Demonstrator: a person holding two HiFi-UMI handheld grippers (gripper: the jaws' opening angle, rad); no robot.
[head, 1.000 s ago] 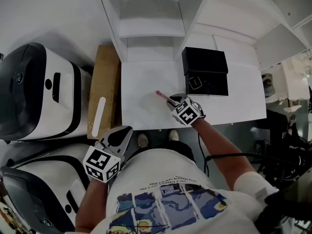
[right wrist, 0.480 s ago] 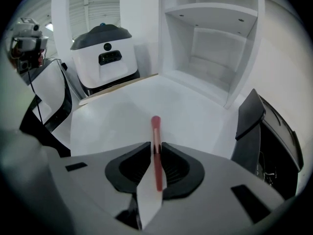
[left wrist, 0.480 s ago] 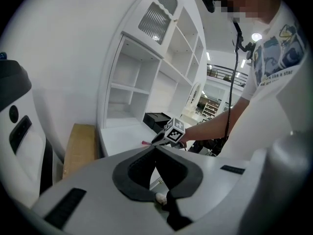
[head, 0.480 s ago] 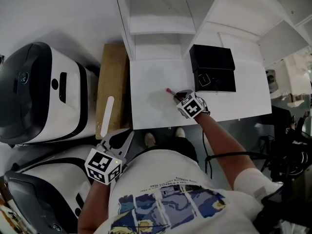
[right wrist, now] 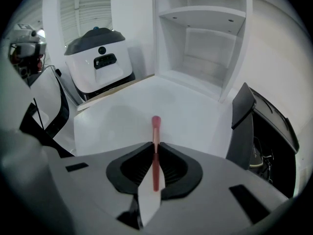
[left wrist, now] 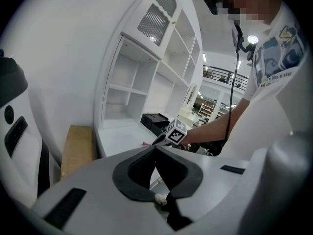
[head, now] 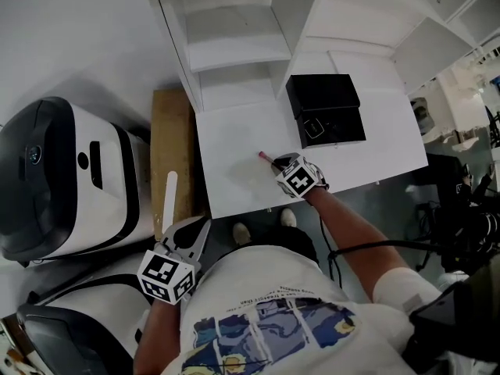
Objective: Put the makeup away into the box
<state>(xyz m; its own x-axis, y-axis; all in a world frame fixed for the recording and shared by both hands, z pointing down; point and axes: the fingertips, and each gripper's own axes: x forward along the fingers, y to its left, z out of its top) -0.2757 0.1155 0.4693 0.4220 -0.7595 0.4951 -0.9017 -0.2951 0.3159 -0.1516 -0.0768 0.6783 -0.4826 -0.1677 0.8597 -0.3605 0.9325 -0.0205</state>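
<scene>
A thin pink makeup stick (right wrist: pixel 156 126) sits between the pads of my right gripper (right wrist: pixel 156 147), whose jaws are closing and press on it. Its tip (head: pixel 262 156) pokes out to the upper left, low over the white desk (head: pixel 234 139). The black box (head: pixel 324 112) stands open just right of that gripper, with small items inside; the right gripper view shows its lid (right wrist: pixel 242 126) upright at the right. My left gripper (head: pixel 195 233) hangs off the desk's front left corner, jaws together (left wrist: pixel 155 148) and nothing between them.
White open shelving (head: pixel 234 37) rises behind the desk. A brown cardboard box (head: pixel 170 139) with a white strip on it stands left of the desk. Two large white-and-black machines (head: pixel 70 178) fill the floor farther left. Cables lie at the right (head: pixel 461 225).
The right gripper stays over the desk near the box with the pink stick between its jaws. The left gripper has shifted a little beside the desk's front corner.
</scene>
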